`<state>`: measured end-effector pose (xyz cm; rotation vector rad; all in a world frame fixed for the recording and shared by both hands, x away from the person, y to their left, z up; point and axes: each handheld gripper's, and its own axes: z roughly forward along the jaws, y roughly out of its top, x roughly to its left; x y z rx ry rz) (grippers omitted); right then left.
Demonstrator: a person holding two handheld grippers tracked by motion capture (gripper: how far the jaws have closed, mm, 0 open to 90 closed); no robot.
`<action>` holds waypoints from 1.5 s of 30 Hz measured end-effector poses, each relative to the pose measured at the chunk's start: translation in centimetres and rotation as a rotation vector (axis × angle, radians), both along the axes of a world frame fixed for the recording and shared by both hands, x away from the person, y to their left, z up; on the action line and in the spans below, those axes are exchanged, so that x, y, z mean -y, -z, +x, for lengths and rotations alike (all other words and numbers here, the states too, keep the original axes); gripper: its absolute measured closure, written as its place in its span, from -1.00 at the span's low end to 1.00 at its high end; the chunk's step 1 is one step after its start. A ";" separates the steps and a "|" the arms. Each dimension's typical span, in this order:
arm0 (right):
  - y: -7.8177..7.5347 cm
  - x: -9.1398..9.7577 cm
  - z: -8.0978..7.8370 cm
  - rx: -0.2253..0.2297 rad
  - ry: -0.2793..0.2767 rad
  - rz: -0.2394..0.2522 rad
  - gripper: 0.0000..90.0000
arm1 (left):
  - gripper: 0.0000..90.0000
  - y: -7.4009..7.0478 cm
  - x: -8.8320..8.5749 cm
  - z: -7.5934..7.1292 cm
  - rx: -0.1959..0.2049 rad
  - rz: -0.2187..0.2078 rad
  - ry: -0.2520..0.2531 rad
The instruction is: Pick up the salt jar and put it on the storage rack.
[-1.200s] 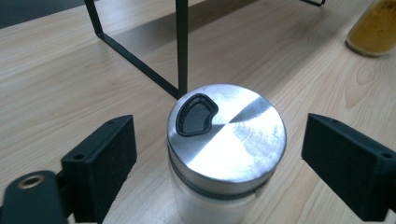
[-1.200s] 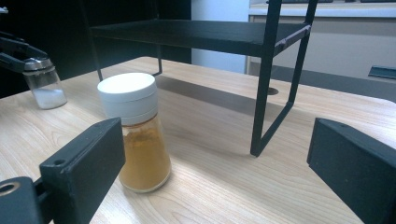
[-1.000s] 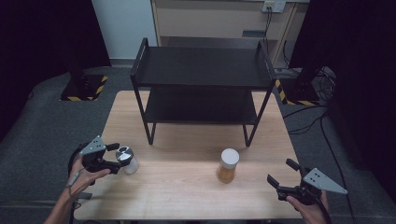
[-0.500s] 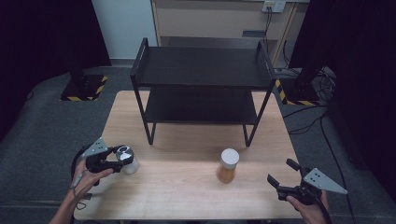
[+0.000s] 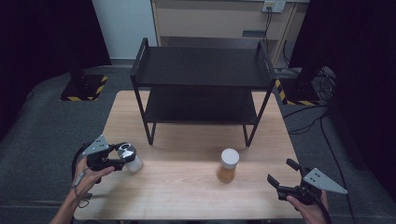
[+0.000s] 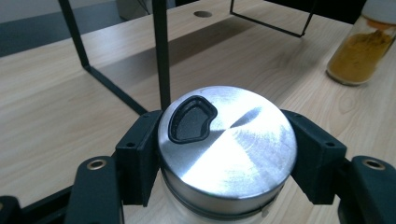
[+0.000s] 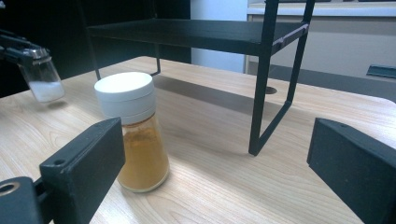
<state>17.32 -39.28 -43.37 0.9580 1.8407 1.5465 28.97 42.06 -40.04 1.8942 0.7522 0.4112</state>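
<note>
Dim dark surroundings; overhead light on table (image 5: 187, 186); glare on lid (image 6: 233, 140).

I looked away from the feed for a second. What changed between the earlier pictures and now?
The left gripper has just closed its jaws on the metal-lidded salt shaker, which was between open jaws a second ago; the jar now looks tilted and lifted off the table. The right gripper stayed open and in place, and the white-lidded spice jar and black shelf rack did not move.
</note>
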 end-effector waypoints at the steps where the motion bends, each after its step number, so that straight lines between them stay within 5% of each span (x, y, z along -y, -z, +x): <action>1: 0.0 0.0 0.0 -0.001 0.000 0.001 -0.90 | -0.27 -0.5 0.1 0.0 0.007 0.005 0.008; 25: 0.2 0.2 -0.1 0.011 -0.003 0.015 -0.91 | -0.26 -10.0 4.5 2.7 0.049 -0.010 0.217; 45: 0.7 0.3 -0.6 0.018 0.037 0.085 -0.98 | -0.26 -17.1 8.1 4.3 0.068 -0.011 0.267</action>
